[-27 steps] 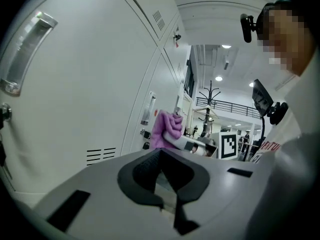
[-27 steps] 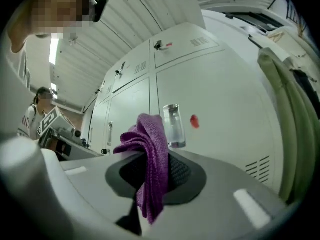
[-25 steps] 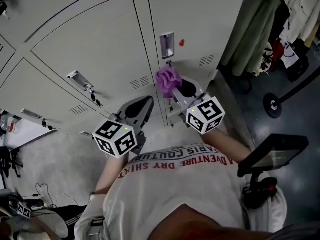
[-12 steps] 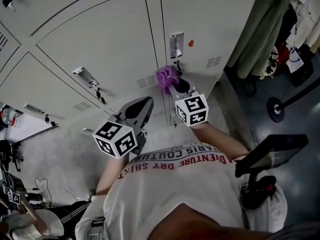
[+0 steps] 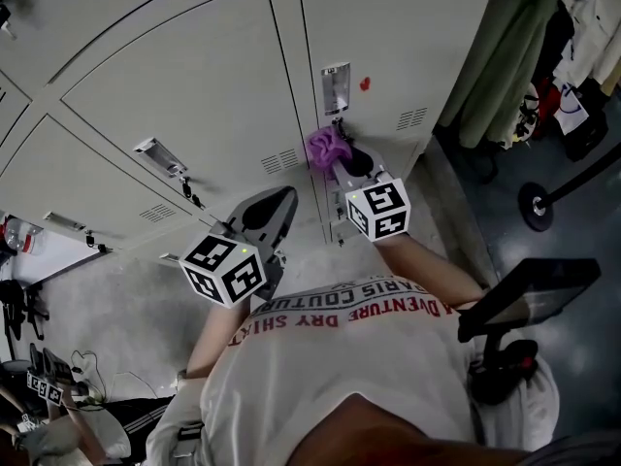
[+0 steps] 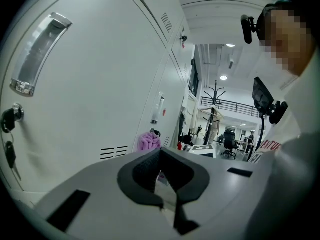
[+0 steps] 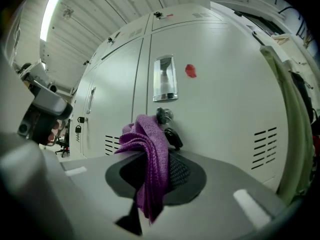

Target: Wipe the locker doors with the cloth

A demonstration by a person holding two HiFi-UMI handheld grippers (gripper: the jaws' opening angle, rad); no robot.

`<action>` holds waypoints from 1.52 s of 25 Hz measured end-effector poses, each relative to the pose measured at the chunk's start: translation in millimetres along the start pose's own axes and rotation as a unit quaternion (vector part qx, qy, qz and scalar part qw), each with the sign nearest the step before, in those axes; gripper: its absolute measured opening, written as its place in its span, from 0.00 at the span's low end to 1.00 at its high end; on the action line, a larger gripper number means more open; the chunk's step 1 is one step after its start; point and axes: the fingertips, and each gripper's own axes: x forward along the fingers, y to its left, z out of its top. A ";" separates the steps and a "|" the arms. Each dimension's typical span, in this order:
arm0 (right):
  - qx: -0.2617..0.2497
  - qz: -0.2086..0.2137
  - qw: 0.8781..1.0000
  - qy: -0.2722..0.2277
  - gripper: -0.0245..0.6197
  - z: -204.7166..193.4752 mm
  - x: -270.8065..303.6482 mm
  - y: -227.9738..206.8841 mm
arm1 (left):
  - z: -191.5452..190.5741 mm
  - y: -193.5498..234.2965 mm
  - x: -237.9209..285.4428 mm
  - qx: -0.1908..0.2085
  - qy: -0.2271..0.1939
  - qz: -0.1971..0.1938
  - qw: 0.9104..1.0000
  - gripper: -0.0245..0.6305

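A crumpled purple cloth [image 7: 150,156] hangs between the jaws of my right gripper [image 7: 155,165], which is shut on it. In the head view the cloth [image 5: 328,146] sits just below the lock and keys [image 5: 337,122] of a pale grey locker door [image 5: 408,27], close to the door seam; whether it touches the door I cannot tell. My left gripper [image 5: 272,207] hangs lower and to the left, away from the doors, shut with nothing in it. From the left gripper view [image 6: 161,158] the cloth [image 6: 148,141] shows far off beside the door.
The right door carries a handle plate [image 7: 164,78], a red dot [image 7: 190,70] and vent slits [image 7: 263,141]. The neighbouring doors have handles with keys [image 5: 160,153]. A green curtain [image 5: 495,56] hangs at the right, with a round stand base [image 5: 532,202] and a screen on a stand [image 5: 529,294] on the floor.
My right gripper has carried the cloth a little up and closer to the lock of the right door. The left gripper has stayed where it was.
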 end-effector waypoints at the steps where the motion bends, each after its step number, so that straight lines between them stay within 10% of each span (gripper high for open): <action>1: 0.000 -0.006 1.000 -0.001 0.12 0.2 -1.9 -5.8 | 0.2 0.2 0.8 0.000 0.000 0.000 1.000 0.04; 25: 0.032 -0.230 0.973 -0.018 0.12 -2.3 -88.7 -225.4 | -1.8 -10.4 16.8 0.004 0.013 -0.021 1.000 0.04; 32: 0.054 -0.202 0.978 0.013 0.12 2.6 -92.8 -217.3 | 5.7 -20.8 14.5 0.011 0.007 -0.021 1.000 0.04; 38: 0.074 -0.060 0.995 0.018 0.12 44.9 -138.4 -126.7 | 2.5 -62.4 -6.3 0.017 0.002 -0.019 1.000 0.04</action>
